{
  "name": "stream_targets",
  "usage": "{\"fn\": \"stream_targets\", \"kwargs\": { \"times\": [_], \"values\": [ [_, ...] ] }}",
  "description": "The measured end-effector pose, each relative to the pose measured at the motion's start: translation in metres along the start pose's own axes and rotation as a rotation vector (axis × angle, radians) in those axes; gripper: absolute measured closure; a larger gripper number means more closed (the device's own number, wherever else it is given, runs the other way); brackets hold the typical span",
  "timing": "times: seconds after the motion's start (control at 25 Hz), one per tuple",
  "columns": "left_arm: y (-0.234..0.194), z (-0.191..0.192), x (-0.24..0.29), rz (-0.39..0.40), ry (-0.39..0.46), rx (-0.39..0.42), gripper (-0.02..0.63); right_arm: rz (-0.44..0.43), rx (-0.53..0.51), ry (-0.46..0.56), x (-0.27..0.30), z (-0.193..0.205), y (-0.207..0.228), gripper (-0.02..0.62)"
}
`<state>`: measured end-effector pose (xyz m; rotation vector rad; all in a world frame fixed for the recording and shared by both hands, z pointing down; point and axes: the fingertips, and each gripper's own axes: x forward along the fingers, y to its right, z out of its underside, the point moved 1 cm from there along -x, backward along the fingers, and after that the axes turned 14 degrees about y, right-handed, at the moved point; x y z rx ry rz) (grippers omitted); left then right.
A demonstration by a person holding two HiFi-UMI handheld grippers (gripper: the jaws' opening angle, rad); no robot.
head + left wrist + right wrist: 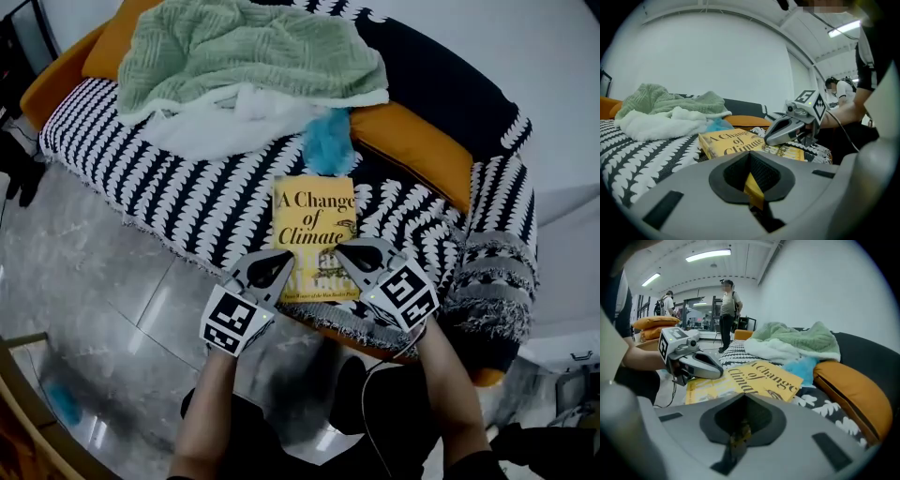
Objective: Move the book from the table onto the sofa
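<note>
A yellow book (314, 225), titled "A Change of Climate", lies flat on the sofa's black-and-white cover (141, 164), close to the seat's front edge. My left gripper (279, 265) is at the book's near left corner, jaws shut. My right gripper (349, 253) is over the near right corner, also shut. In the left gripper view the book (731, 140) lies just ahead of my closed jaws, with the right gripper (772, 137) resting over its near end. The right gripper view shows the book (764, 376) and the left gripper (715, 372) at its edge. I cannot see either gripper pinching the book.
A green blanket (244, 52) and a white one (234, 117) are heaped at the sofa's back, beside a blue fluffy thing (328, 141) and an orange cushion (412, 141). Grey floor tiles (112, 281) lie in front. A person (725, 310) stands far off.
</note>
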<state>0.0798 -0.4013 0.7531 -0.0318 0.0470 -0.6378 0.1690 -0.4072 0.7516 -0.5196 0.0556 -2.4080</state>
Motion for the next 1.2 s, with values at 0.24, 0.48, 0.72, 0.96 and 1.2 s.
{"fn": "stream_targets", "kwargs": {
  "times": [0.24,0.48,0.72,0.96,1.2],
  "values": [
    [-0.0012,-0.0015,0.0001,0.006,-0.003,-0.008,0.595,-0.008,-0.005,-0.018,0.001,-0.0017,0.0005,0.588],
    [-0.0012,0.0025,0.002,0.004,0.016,0.005,0.595,-0.006,-0.014,-0.011,0.0022,0.0018,0.0019,0.588],
    [-0.0022,0.0006,0.0024,0.007,0.006,0.006,0.595,-0.012,0.015,-0.006,0.0017,0.0004,0.002,0.588],
    [-0.0004,0.0014,0.0028,0.001,-0.003,-0.006,0.595,-0.019,0.015,-0.01,0.0008,0.0015,0.0032,0.588],
    [-0.0017,0.0024,0.0024,-0.002,-0.005,0.004,0.595,-0.017,0.007,0.002,0.0018,0.0014,0.0057,0.588]
  ]
}}
